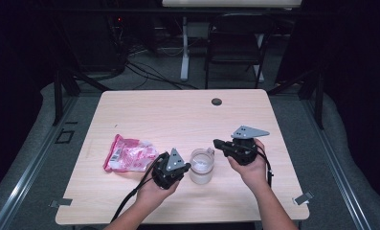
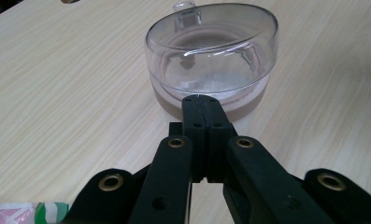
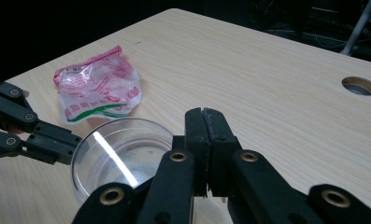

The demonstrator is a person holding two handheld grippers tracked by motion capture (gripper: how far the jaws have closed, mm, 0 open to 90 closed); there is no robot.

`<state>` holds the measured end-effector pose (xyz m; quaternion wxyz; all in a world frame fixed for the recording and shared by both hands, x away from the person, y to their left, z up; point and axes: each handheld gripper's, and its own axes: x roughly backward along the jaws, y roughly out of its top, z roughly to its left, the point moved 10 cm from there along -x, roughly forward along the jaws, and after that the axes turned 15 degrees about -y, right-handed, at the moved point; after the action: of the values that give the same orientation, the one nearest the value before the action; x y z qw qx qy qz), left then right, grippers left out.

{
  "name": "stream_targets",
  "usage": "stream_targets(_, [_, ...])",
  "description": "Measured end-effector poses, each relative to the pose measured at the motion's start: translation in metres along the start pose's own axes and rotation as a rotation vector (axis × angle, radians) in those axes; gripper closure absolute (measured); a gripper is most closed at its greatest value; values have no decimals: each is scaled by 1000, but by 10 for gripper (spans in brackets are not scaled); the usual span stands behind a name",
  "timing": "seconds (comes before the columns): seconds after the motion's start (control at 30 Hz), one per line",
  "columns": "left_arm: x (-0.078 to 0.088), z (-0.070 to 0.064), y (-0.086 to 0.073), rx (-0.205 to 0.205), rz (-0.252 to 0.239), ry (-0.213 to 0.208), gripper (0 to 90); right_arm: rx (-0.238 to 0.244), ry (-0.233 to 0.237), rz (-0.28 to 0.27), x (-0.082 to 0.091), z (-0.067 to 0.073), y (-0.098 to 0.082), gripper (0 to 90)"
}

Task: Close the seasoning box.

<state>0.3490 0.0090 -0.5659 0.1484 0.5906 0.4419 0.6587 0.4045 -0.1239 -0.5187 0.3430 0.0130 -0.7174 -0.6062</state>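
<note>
A clear plastic cup (image 1: 201,166) with a small handle stands near the table's front middle, with a pale layer at its bottom. My left gripper (image 1: 187,166) is just left of it, jaws shut and empty. In the left gripper view the shut tips (image 2: 199,98) point at the cup (image 2: 211,51) and almost meet its wall; I cannot tell if they touch. My right gripper (image 1: 216,142) hovers right of the cup and above it, also shut on nothing. The right gripper view has the cup (image 3: 122,156) below and left of the closed tips (image 3: 203,112), and the left gripper (image 3: 29,133) at the cup's rim.
A crumpled pink and white plastic bag (image 1: 128,154) lies left of the left gripper, also seen as the bag (image 3: 99,86). A round cable hole (image 1: 217,101) sits near the table's far edge. A chair (image 1: 235,43) and a white table leg (image 1: 184,48) stand beyond the table.
</note>
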Motion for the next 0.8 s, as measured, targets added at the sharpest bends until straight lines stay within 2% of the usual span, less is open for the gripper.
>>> stream_targets(0.33, [6, 6, -6, 8, 7, 19, 885, -2, -2, 0, 0, 0, 0, 886])
stream_targets(0.43, [10, 11, -7, 10, -2, 32, 856, -2, -3, -1, 0, -1, 0, 885])
stream_targets(0.63, [26, 25, -12, 44, -25, 57, 776, -5, -6, -4, 1, -3, 0, 877])
stream_targets(0.8, [40, 38, -18, 66, -40, 95, 673, -3, -5, 0, 1, -2, 0, 861])
